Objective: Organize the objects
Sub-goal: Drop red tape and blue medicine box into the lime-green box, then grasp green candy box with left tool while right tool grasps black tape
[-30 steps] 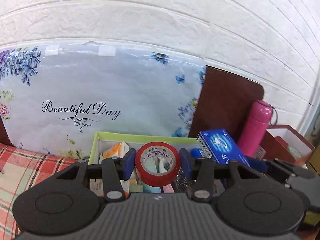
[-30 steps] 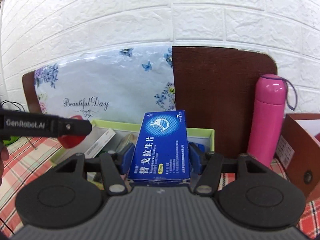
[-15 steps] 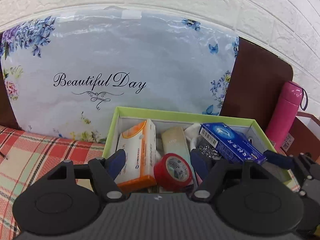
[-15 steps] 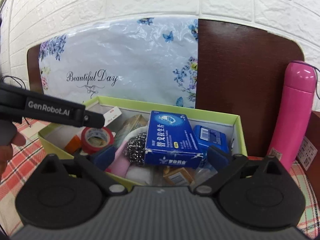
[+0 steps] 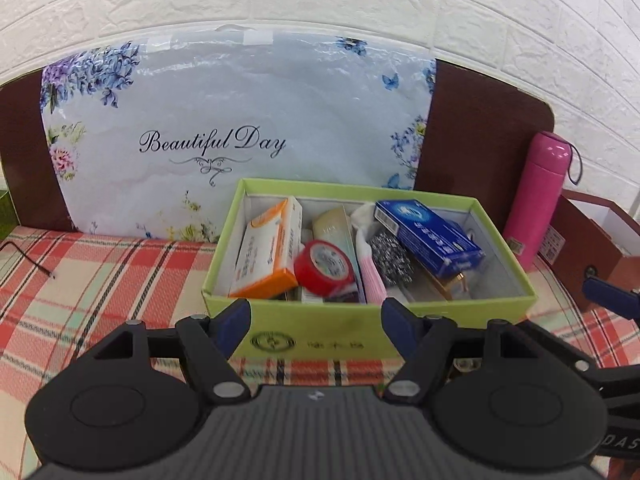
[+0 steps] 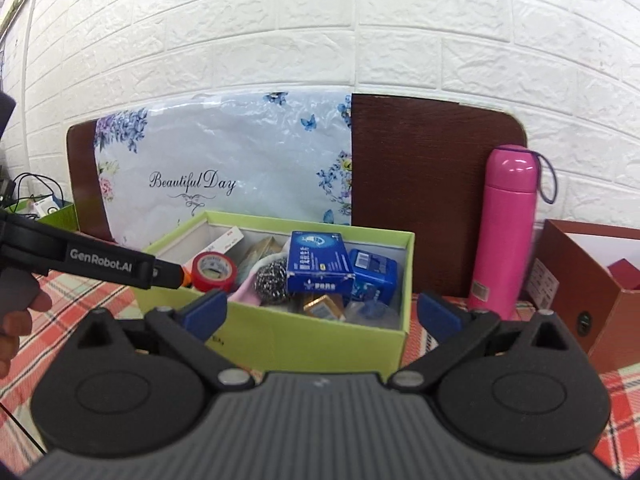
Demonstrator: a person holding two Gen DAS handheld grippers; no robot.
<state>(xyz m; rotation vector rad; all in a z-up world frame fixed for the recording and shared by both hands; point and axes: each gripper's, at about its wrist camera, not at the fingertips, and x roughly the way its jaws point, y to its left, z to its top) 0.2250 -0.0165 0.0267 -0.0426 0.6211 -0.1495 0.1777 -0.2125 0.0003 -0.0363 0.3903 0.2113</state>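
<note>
Green box [image 5: 366, 334] is the thing the task turns on, and it stands on the desk with a plaid cloth [image 5: 100, 276], straight ahead of both our grippers and a little below them. Its long side runs across our view, and the near wall faces us. Our left gripper [image 5: 315, 314] has its jaws released and empty, just in front of that near wall, toward its left half. Our right gripper [image 6: 322, 312] is spread wide, also with nothing between the pads, and it stands at the right half of the box; its right finger reaches past the box corner. Inside the box we see the red tape roll [image 5: 325, 267] leaning on the orange and white carton [image 5: 269, 249], nearer to our left gripper, and the blue medicine box [image 6: 319, 263] resting on the steel scrubber [image 6: 272, 280], nearer to our right gripper. We judge that both items are already put away, so the next move probably looks for another loose thing, and none shows on the cloth near us. To the right, a pink bottle [image 6: 506, 232] stands upright just beside the box, then a brown carton [image 6: 592, 284]. Behind are a floral panel [image 5: 236, 136] and a white brick wall [image 6: 320, 32].
</note>
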